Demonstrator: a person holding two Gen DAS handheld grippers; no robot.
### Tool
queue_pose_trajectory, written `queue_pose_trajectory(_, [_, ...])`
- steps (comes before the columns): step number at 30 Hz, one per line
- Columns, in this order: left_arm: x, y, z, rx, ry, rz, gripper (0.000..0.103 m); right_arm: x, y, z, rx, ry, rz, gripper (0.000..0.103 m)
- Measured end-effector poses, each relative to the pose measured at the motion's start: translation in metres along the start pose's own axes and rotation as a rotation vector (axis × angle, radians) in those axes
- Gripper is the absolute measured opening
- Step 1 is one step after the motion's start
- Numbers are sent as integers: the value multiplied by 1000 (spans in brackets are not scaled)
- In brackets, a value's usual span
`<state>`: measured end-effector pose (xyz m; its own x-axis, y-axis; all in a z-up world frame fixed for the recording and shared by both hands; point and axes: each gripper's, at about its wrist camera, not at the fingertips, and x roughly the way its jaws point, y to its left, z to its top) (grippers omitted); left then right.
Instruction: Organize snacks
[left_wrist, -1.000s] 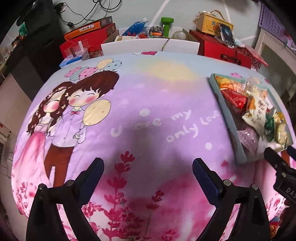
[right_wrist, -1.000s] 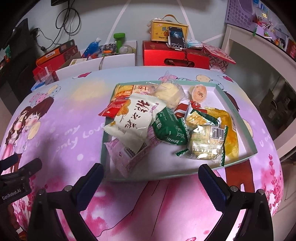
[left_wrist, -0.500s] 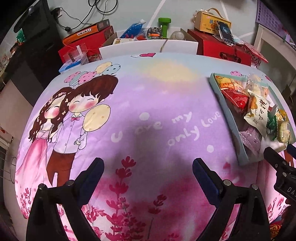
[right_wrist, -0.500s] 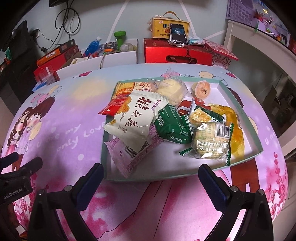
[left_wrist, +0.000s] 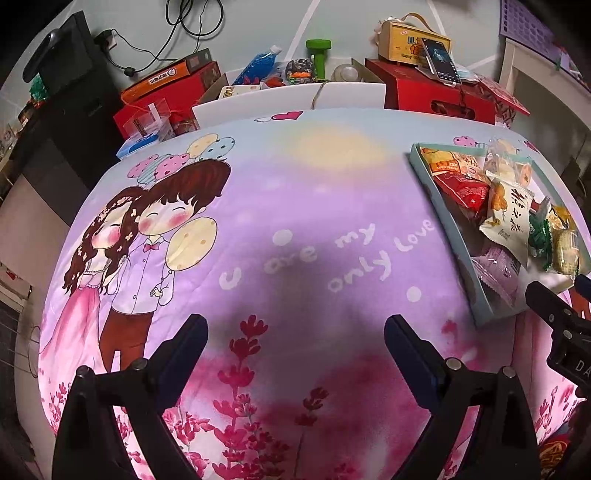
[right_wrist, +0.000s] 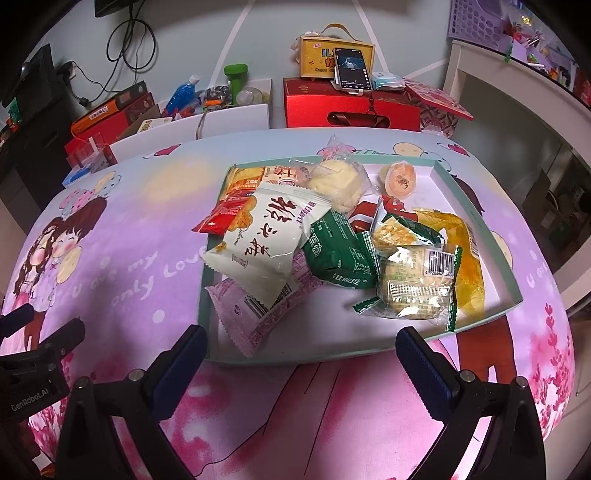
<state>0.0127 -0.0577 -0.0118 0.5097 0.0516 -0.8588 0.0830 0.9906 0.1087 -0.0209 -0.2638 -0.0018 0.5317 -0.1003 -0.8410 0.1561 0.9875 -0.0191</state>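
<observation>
Both tongs, left tongs (left_wrist: 295, 334) and right tongs (right_wrist: 299, 345), have eased closer, spread and empty. Snacks (right_wrist: 332, 236) fill the tray (right_wrist: 515, 288) mid-frame; overlapping slippery packets may slide or come up together.

My count, snacks in tray (right_wrist: 515, 291), 1 tray: white pkt (right_wrist: 267, 240) x1; green pkt (right_wrist: 338, 254) x1; pink pkt (right_wrist: 251, 314) x1; red pkts (right_wrist: 221, 218) x2 seen; clear-wrap cakes (right_wrist: 417, 284) x2; round bun (right_wrist: 336, 181) x1; jelly cup (right_wrist: 400, 179) x1; yellow wrapper (right_wrist: 467, 266) x1. Pile overlaps, maybe more under. Behind: red boxes (right_wrist: 351, 107) x2, phone (right_wrist: 351, 68) x1.
</observation>
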Motion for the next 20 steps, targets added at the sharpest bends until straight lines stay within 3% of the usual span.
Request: queue_pose_trajectory(20, [-2,3,-1,-5,-16,3,96,-2,2,0,-4,-3,-9,103])
